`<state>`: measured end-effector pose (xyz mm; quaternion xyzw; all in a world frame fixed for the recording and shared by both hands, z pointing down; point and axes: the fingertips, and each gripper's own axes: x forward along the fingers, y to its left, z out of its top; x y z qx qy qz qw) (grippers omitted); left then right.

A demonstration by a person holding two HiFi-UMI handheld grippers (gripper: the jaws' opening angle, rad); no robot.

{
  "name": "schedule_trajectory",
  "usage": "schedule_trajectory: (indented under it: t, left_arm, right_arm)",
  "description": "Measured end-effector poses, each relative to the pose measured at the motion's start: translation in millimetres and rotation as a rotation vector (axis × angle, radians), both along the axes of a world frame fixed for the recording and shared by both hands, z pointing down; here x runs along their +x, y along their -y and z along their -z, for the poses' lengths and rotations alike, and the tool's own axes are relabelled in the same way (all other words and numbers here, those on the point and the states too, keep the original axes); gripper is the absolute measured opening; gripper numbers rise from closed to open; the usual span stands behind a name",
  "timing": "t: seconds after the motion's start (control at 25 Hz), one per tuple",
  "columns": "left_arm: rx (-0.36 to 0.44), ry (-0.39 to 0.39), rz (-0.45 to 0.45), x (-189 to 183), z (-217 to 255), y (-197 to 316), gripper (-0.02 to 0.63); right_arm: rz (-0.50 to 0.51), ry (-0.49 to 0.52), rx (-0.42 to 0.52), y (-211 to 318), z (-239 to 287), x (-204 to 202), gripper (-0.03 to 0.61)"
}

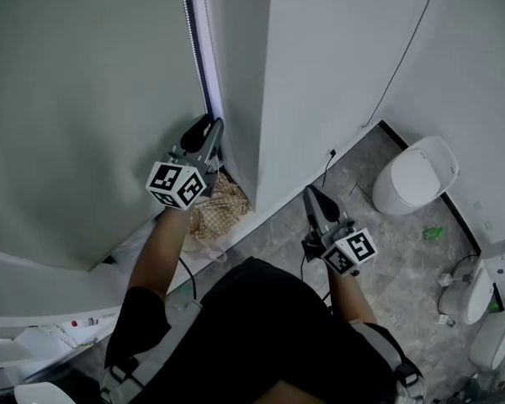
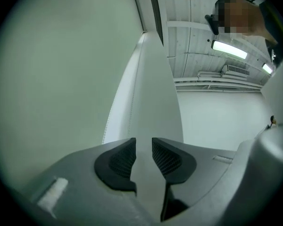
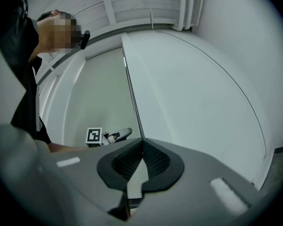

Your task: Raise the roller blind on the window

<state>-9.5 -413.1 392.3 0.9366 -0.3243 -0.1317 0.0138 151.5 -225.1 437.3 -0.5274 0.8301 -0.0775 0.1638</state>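
Observation:
The pale grey-green roller blind (image 1: 84, 99) hangs down over the window at the left. Its bead chain (image 1: 195, 40) runs down the blind's right edge, beside the white wall corner. My left gripper (image 1: 209, 128) is raised with its tips right by the chain's lower part. In the left gripper view the left gripper (image 2: 144, 147) is open, with only the white wall edge showing through the gap. My right gripper (image 1: 310, 192) is lower and to the right, off the chain. Its pads (image 3: 153, 157) meet, and the right gripper (image 3: 142, 145) is shut and empty.
A white wall pier (image 1: 320, 82) juts out just right of the chain, with a thin black cable (image 1: 404, 49) on it. Below the left gripper a checked cloth (image 1: 215, 209) lies on the floor. A white toilet (image 1: 415, 175) and further sanitary ware (image 1: 480, 293) stand at the right.

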Motion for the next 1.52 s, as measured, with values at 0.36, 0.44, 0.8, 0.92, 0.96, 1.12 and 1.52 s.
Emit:
schedule_trajectory:
  t: [0.36,0.44,0.8,0.92,0.96,1.12,1.52]
  left_arm:
    - [-0.022,0.004,-0.001,15,0,53,0.144]
    - [-0.027,-0.007,-0.038,20,0,56,0.144]
    - [-0.07,-0.053,-0.16,34,-1,47,0.035]
    - [-0.072,-0.056,-0.18,32,0,29,0.015]
    - [-0.066,-0.051,-0.189,31,1,21,0.015]
    - [-0.024,-0.015,-0.19,22,4,-11,0.015]
    - [-0.003,-0.008,-0.121,-19,7,-66,0.015]
  right_arm:
    - [-0.087,-0.028,-0.027,-13,-7,10,-0.002]
    - [-0.095,-0.043,-0.027,-17,-10,11,-0.002]
    - [-0.089,-0.04,-0.04,-27,-11,10,-0.002]
    - [-0.062,-0.042,-0.041,-25,-11,3,-0.002]
    - [-0.048,-0.042,-0.038,-24,-10,-1,-0.002]
    - [0.037,-0.02,-0.007,-14,3,-23,-0.002]
    - [0.322,-0.099,0.129,38,61,-91,0.023]
